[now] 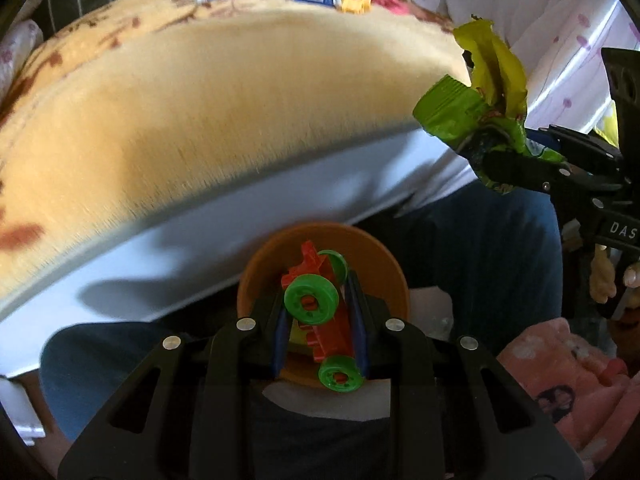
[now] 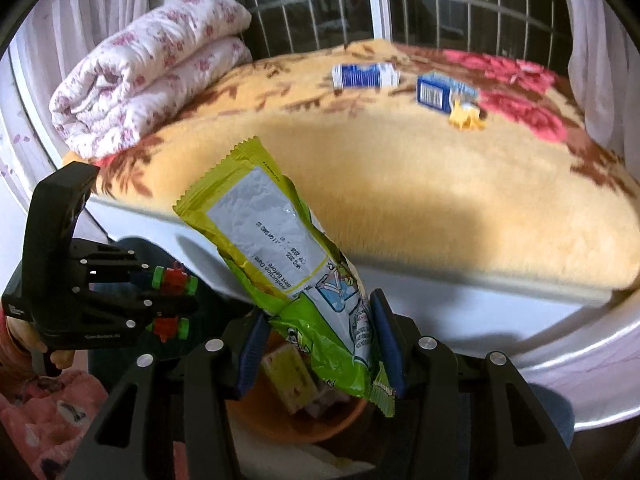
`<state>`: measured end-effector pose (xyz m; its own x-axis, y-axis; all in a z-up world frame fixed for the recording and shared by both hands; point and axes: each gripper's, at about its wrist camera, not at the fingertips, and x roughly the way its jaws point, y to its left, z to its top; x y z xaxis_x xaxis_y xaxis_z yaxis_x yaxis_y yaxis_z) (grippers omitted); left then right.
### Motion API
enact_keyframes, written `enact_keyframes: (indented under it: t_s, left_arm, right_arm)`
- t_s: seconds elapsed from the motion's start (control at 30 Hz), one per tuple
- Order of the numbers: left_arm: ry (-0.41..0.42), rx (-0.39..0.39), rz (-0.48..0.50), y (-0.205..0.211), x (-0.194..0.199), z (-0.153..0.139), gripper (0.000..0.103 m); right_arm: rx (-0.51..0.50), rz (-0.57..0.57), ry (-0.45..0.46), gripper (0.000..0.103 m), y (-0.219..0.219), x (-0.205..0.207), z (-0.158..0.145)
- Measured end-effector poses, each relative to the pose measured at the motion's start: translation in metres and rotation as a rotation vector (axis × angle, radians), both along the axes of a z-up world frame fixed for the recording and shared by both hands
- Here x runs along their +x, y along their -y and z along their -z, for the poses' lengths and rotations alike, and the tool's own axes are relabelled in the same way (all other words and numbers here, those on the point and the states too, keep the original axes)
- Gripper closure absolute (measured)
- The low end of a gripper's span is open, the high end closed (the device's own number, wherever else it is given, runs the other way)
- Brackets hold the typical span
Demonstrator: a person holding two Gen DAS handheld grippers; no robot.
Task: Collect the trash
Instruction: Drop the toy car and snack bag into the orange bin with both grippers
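Note:
My left gripper (image 1: 320, 332) is shut on an orange toy piece with green wheels (image 1: 320, 312), held over an orange bowl (image 1: 384, 264). My right gripper (image 2: 320, 344) is shut on a green snack wrapper (image 2: 280, 248), held above the same bowl (image 2: 280, 424), which holds a yellow packet and other scraps. The wrapper also shows in the left wrist view (image 1: 488, 92), and the toy in the right wrist view (image 2: 172, 300). On the bed blanket lie a blue-white carton (image 2: 366, 75), a blue box (image 2: 440, 94) and a small yellow scrap (image 2: 466, 118).
The bed with a yellow flowered blanket (image 2: 400, 184) fills the space ahead, its white edge (image 2: 460, 312) close. A folded flowered quilt (image 2: 148, 68) lies at the bed's left. A barred window (image 2: 360, 0) stands behind. The person's legs in jeans (image 1: 460, 232) flank the bowl.

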<state>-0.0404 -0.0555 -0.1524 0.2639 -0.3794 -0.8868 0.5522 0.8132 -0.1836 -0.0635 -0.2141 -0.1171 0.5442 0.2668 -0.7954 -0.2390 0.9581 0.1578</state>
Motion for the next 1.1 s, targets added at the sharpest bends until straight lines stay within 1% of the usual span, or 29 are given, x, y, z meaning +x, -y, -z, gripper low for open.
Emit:
enact_keyframes:
  t_s: [0.23,0.4,0.63,0.87,1.0,1.03,1.07,1.1]
  left_arm:
    - [-0.094,0.044,0.029,0.009,0.003,0.033,0.078]
    - [-0.128,0.051,0.027,0.012,0.006,0.043,0.078]
    - [-0.198,0.081,0.026,0.015,0.008,0.064,0.078]
    - [-0.300,0.108,0.042,0.021,0.008,0.092,0.078]
    - [-0.338,0.113,0.039,0.020,0.008,0.101,0.078]
    - [-0.343,0.117,0.037,0.019,0.008,0.103,0.078]
    - [-0.347,0.121,0.035,0.018,0.009,0.102,0.069]
    - [-0.347,0.126,0.031,0.017,0.009,0.102,0.048]
  right_arm:
    - [-0.005,-0.010,-0.085,0.054,-0.006,0.001,0.026]
    - [-0.008,-0.024,-0.130,0.054,-0.011,0.001,0.039]
    - [-0.004,-0.039,-0.202,0.054,-0.018,0.006,0.059]
    - [0.008,-0.046,-0.281,0.053,-0.023,0.010,0.083]
    - [0.023,-0.036,-0.316,0.048,-0.022,0.012,0.091]
    - [0.023,-0.032,-0.320,0.044,-0.023,0.014,0.092]
    - [0.025,-0.028,-0.324,0.041,-0.022,0.015,0.093]
    - [0.026,-0.023,-0.326,0.039,-0.019,0.014,0.093]
